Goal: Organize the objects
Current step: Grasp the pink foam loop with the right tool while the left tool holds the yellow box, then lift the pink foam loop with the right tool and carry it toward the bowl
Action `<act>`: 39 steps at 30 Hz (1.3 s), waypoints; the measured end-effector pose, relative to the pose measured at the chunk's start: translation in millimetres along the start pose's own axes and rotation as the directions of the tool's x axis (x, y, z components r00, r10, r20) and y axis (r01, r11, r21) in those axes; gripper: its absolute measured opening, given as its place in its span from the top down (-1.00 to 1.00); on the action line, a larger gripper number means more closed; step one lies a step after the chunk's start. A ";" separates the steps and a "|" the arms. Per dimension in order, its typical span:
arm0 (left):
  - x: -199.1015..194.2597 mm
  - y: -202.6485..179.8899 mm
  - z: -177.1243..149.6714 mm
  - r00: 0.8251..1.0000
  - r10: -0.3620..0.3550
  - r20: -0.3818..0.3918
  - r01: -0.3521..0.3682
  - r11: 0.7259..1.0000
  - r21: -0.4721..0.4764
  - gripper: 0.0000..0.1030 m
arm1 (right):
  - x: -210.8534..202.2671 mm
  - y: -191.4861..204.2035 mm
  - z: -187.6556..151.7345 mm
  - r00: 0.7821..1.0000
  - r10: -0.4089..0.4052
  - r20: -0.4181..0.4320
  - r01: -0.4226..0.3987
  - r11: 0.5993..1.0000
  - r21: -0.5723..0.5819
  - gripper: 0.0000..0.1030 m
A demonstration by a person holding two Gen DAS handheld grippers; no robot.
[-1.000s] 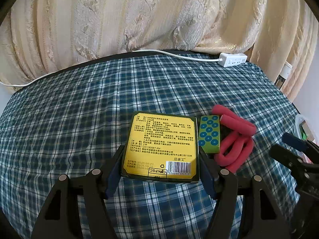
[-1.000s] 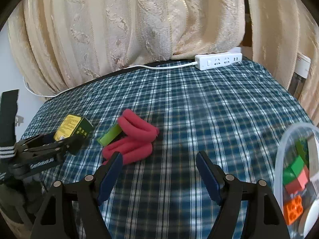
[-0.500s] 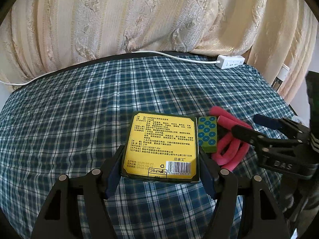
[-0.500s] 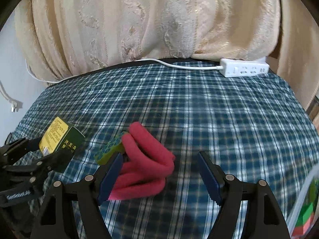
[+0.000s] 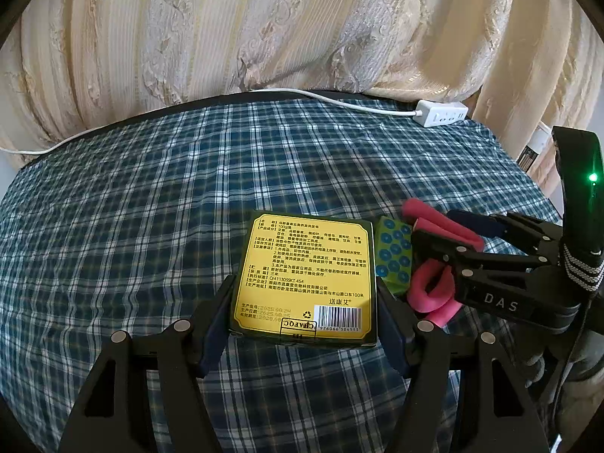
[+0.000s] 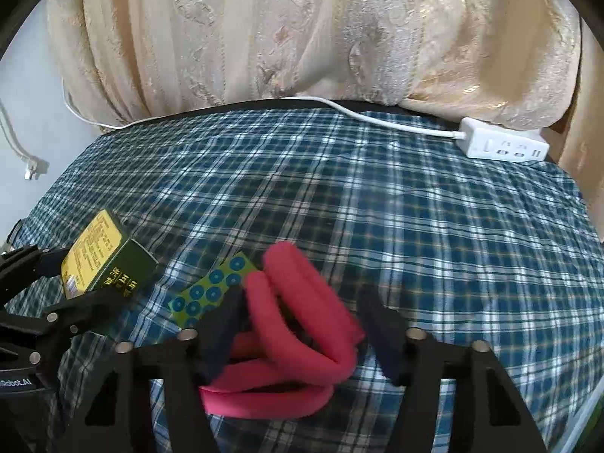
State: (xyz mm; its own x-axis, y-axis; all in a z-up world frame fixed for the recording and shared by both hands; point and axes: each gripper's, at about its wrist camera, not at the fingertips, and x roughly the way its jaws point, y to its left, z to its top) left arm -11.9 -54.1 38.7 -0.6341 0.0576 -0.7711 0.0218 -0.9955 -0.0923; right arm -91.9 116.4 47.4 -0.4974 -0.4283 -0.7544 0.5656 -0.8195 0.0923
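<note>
Your left gripper is clamped on the yellow-and-green box, one blue pad against each long side, jaws held at about the box's width. The box lies flat on the blue plaid cloth, printed yellow face up and barcode end toward you. From the right wrist view the same box sits at the far left with the left gripper's dark fingers around it.

Your right gripper is closing. The pink foam tube, bent into several loops, lies between its two blue pads. The left pad sits against the side of the pink loops; the right pad is just beside the tube's outer bend, and you cannot tell whether it presses on it yet, since that part is blurred by motion. The tube rests on the cloth, its lowest loop running under the gripper toward you.

In the left wrist view the right gripper comes in from the right edge with its fingers straddling the pink tube.

A small green block with blue dots lies on the cloth between the box and the tube, touching the tube and just beside the box.

A white power strip sits at the far edge of the cloth, its cord trailing left in front of the cream curtain.
</note>
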 end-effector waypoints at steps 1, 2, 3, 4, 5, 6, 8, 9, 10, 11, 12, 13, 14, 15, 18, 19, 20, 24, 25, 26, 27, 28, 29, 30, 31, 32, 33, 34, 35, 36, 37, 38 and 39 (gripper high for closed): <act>0.4 0.4 0.2 1.000 -0.001 -0.001 0.001 1.000 0.000 -0.33 | -0.5 0.2 0.0 1.000 -0.002 0.002 0.002 1.000 -0.002 -0.08; 0.4 0.6 0.1 1.000 -0.001 -0.002 0.001 1.000 0.000 -0.33 | -0.6 0.1 -0.1 1.000 -0.003 0.002 0.003 1.000 -0.002 -0.06; 0.3 0.3 0.0 1.000 -0.001 -0.002 0.001 1.000 0.000 -0.33 | -0.7 0.1 0.0 1.000 -0.002 0.002 0.002 1.000 0.000 -0.04; 0.0 0.1 0.0 1.000 -0.002 -0.002 0.002 1.000 0.001 -0.33 | -1.3 -0.4 -0.4 1.000 -0.004 0.003 0.004 1.000 0.006 -0.04; -0.5 -0.3 0.2 1.000 -0.003 0.000 0.003 1.000 0.002 -0.33 | -2.4 -1.6 -0.8 1.000 -0.005 0.005 0.005 1.000 0.015 -0.03; -1.5 -0.8 0.1 1.000 -0.004 0.001 0.004 1.000 0.003 -0.33 | -3.5 -2.7 -1.5 1.000 -0.005 0.007 0.005 1.000 0.022 -0.02; -2.4 -1.6 0.0 1.000 -0.006 0.005 0.006 1.000 0.005 -0.33 | -7.1 -5.9 -3.1 1.000 -0.007 0.013 0.006 0.999 0.045 0.03; -2.9 -2.0 0.0 1.000 -0.008 0.007 0.008 1.000 0.006 -0.33 | -9.0 -7.1 -4.0 1.000 -0.008 0.016 0.007 0.998 0.056 0.11; -3.6 -2.1 -0.1 1.000 -0.009 0.008 0.009 1.000 0.006 -0.33 | -11.6 -8.7 -4.9 1.000 -0.010 0.022 0.008 0.998 0.067 0.15; -4.1 -2.5 -0.2 1.000 -0.011 0.009 0.011 1.000 0.007 -0.33 | -15.0 -9.9 -5.8 1.000 -0.012 0.028 0.010 0.997 0.078 0.23; -4.9 -3.3 -0.3 1.000 -0.013 0.011 0.013 1.000 0.009 -0.33 | -17.5 -11.1 -6.5 0.999 -0.015 0.031 0.012 0.996 0.088 0.26; -5.5 -4.0 -0.5 1.000 -0.015 0.013 0.014 1.000 0.011 -0.33 | -20.1 -12.2 -7.7 0.999 -0.016 0.036 0.012 0.995 0.097 0.26; -6.0 -4.7 -0.6 1.000 -0.016 0.014 0.016 1.000 0.012 -0.33 | -22.4 -13.1 -9.3 0.999 -0.016 0.038 0.011 0.994 0.104 0.26; -6.9 -5.4 -0.8 1.000 -0.017 0.016 0.017 1.000 0.014 -0.33 | -23.3 -13.8 -10.3 0.999 -0.017 0.038 0.012 0.994 0.108 0.26; -9.7 -7.6 -1.0 1.000 -0.022 0.022 0.022 1.000 0.020 -0.33 | -24.8 -14.7 -15.5 0.999 -0.020 0.031 0.016 0.992 0.122 0.26; -10.6 -8.1 -1.1 0.999 -0.023 0.024 0.023 1.000 0.021 -0.33 | -25.9 -14.7 -17.4 0.999 -0.023 0.032 0.019 0.992 0.125 0.26; -11.2 -8.3 -0.9 0.999 -0.025 0.026 0.024 0.999 0.022 -0.33 | -28.0 -14.8 -19.5 0.999 -0.027 0.033 0.023 0.991 0.129 0.26; -13.3 -9.9 -1.2 0.999 -0.031 0.028 0.030 0.999 0.023 -0.33 | -37.3 -19.7 -29.1 0.998 -0.044 0.036 0.037 0.985 0.167 0.26; -13.8 -10.5 -1.2 0.999 -0.033 0.029 0.032 0.999 0.025 -0.33 | -39.6 -21.3 -31.5 0.998 -0.051 0.035 0.044 0.983 0.176 0.26; -14.3 -11.5 -1.3 0.999 -0.035 0.029 0.034 0.999 0.028 -0.33 | -42.8 -23.3 -35.1 0.997 -0.061 0.035 0.054 0.981 0.188 0.26; -14.8 -11.9 -2.0 0.999 -0.036 0.030 0.036 0.999 0.029 -0.33 | -46.1 -24.7 -38.9 0.997 -0.069 0.035 0.060 0.979 0.196 0.26; -15.0 -12.8 -2.4 0.999 -0.038 0.030 0.037 0.999 0.031 -0.33 | -48.4 -25.8 -41.7 0.997 -0.072 0.033 0.064 0.977 0.201 0.26; -15.1 -13.6 -2.6 0.999 -0.039 0.030 0.038 0.999 0.033 -0.33 | -50.2 -26.4 -43.5 0.997 -0.072 0.033 0.064 0.977 0.203 0.26; -15.0 -14.3 -2.9 0.999 -0.041 0.029 0.040 0.999 0.035 -0.33 | -52.1 -26.3 -45.7 0.997 -0.072 0.033 0.064 0.977 0.204 0.26; -14.9 -15.3 -3.2 0.999 -0.042 0.028 0.041 0.998 0.037 -0.33 | -53.7 -25.6 -47.7 0.997 -0.074 0.032 0.066 0.977 0.203 0.26; -14.8 -16.1 -3.4 0.999 -0.043 0.028 0.041 0.998 0.039 -0.33 | -55.8 -24.3 -50.1 0.997 -0.075 0.031 0.067 0.978 0.200 0.26; -15.2 -16.2 -3.6 0.999 -0.044 0.028 0.042 0.998 0.041 -0.33 | -56.5 -23.1 -51.6 0.997 -0.074 0.031 0.067 0.978 0.199 0.26; -15.6 -16.9 -3.9 0.999 -0.044 0.029 0.043 0.998 0.042 -0.33 | -57.1 -22.7 -52.7 0.997 -0.076 0.032 0.068 0.977 0.201 0.25; -16.1 -17.0 -3.8 0.999 -0.045 0.029 0.044 0.998 0.043 -0.33 | -57.4 -21.9 -53.7 0.996 -0.078 0.033 0.069 0.977 0.202 0.25; -16.1 -17.2 -3.8 0.998 -0.046 0.030 0.045 0.998 0.044 -0.33 | -57.8 -21.2 -54.5 0.996 -0.079 0.034 0.070 0.977 0.204 0.24; -16.7 -17.2 -4.1 0.998 -0.047 0.031 0.046 0.998 0.044 -0.33 | -57.8 -21.0 -54.6 0.996 -0.078 0.035 0.069 0.976 0.206 0.23; -17.1 -17.2 -4.0 0.998 -0.048 0.032 0.047 0.998 0.045 -0.33 | -58.0 -20.9 -55.3 0.997 -0.075 0.036 0.066 0.976 0.209 0.22; -17.6 -17.4 -4.0 0.998 -0.050 0.033 0.048 0.998 0.045 -0.33 | -58.2 -20.8 -56.3 0.997 -0.071 0.036 0.062 0.976 0.211 0.15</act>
State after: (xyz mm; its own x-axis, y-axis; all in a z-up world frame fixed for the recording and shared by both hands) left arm 2.0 -37.5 51.3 -0.6597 0.1043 -0.7442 -0.0437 -0.9940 -0.1006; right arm -37.6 179.8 52.8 -0.5602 -0.3823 -0.7349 0.3821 -0.9064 0.1803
